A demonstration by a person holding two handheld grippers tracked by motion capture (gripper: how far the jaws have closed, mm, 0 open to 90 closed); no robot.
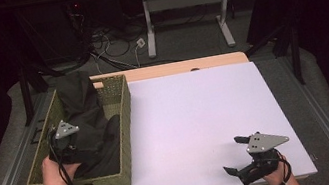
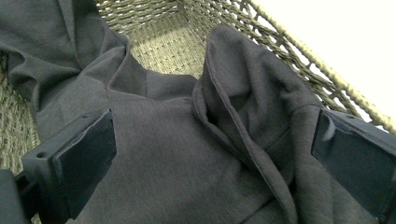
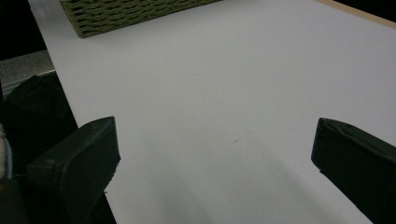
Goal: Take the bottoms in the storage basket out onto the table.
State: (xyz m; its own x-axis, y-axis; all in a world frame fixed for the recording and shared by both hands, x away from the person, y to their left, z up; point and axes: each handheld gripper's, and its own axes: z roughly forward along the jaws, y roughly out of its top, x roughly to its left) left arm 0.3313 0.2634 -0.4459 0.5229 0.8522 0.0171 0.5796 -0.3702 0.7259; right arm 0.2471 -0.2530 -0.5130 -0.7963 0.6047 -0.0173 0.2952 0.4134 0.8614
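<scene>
My left tool (image 2: 205, 154) gapes wide, its flat black pads either side of soft, creased dark cloth (image 2: 187, 154) heaped in the coarse woven basket (image 2: 289, 60) beyond. My right tool (image 3: 212, 154) spreads wide over the smooth white table (image 3: 224, 84).

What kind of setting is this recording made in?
Likely a lab or workshop: a white work table in a dark room, cables tangled on the floor behind it, another desk frame beyond, and a woven basket of dark cloth.
</scene>
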